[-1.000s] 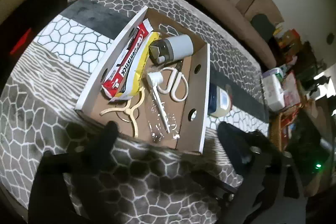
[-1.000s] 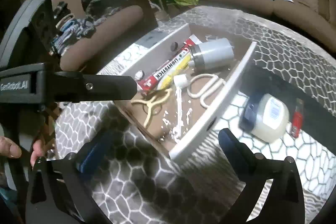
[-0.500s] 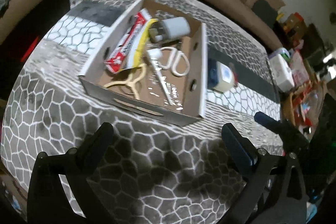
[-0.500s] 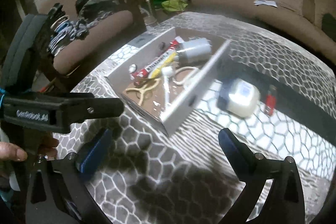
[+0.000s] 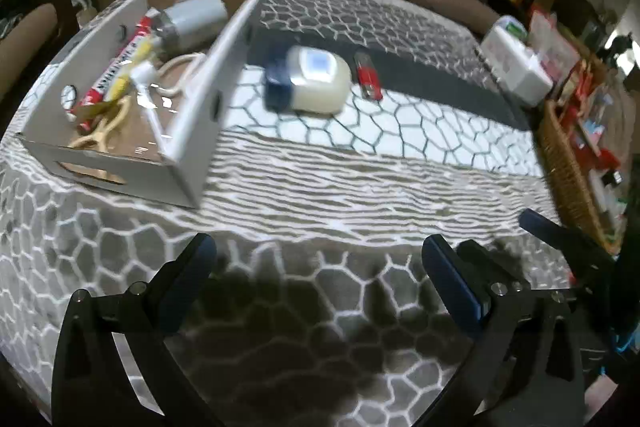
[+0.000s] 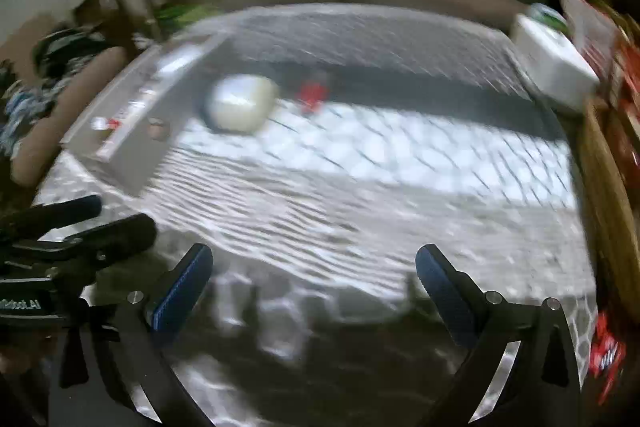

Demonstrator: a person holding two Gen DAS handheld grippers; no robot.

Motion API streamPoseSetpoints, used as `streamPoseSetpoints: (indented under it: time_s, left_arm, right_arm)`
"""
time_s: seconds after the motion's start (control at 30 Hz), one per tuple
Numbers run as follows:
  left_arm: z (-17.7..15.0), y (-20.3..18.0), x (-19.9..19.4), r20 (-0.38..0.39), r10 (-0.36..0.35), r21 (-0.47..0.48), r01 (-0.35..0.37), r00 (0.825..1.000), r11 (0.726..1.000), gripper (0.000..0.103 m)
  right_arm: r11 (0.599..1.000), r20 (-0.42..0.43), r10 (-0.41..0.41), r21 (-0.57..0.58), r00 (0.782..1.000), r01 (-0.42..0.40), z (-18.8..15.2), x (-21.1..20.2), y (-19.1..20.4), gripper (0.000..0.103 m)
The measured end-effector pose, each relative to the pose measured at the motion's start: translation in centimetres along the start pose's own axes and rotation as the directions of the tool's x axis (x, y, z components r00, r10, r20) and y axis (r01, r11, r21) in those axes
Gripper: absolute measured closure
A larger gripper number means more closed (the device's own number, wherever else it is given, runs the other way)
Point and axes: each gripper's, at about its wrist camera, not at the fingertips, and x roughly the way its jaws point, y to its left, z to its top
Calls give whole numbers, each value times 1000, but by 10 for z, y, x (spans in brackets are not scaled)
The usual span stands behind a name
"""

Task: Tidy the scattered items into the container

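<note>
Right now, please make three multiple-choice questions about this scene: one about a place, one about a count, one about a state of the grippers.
1. Where does the cream bottle with the dark blue cap lie?
A. inside the cardboard box
B. on the table, outside the box's right wall
C. in the wicker basket

2. How many loose items lie on the table right of the cardboard box?
A. two
B. four
C. none

3. How do both grippers stand?
A. both shut on items
B. both open and empty
C. one holds scissors

Answers:
1 B, the bottle rests on the patterned cloth beside the box.
2 A, only the bottle and the small red item.
3 B, the left gripper and right gripper show spread fingers with nothing between.
</note>
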Motion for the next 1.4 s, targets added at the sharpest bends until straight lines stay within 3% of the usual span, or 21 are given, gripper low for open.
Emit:
streamPoseSetpoints:
  time_s: [0.2,0.43,0.57,0.8,0.87,1.4]
  left_arm:
    - [-4,-11,33,-12,47,14,-47,999,999,0]
    - [-1,-22,48,-13,67,56,-66,998,996,0]
    - [-4,-29,59,-15,93,82,-91,996,992,0]
    - [-16,-35,59,60,151,121,-158,987,980,0]
    - [-21,-33,58,95,145,118,-156,985,981,0]
    - [-20,-31,56,94,141,116,-152,985,982,0]
  right_arm:
    - [990,-6,-54,128,999,54,-14,15,-45,0]
    - [987,-2,-77,139,997,77,-14,23,-63,0]
    - [987,6,-96,126,995,95,-12,25,-61,0]
    - [982,35,-146,123,989,140,-14,29,-57,0]
    - [981,31,-158,119,987,153,-14,30,-56,0]
    - [977,16,-188,104,982,186,-14,33,-53,0]
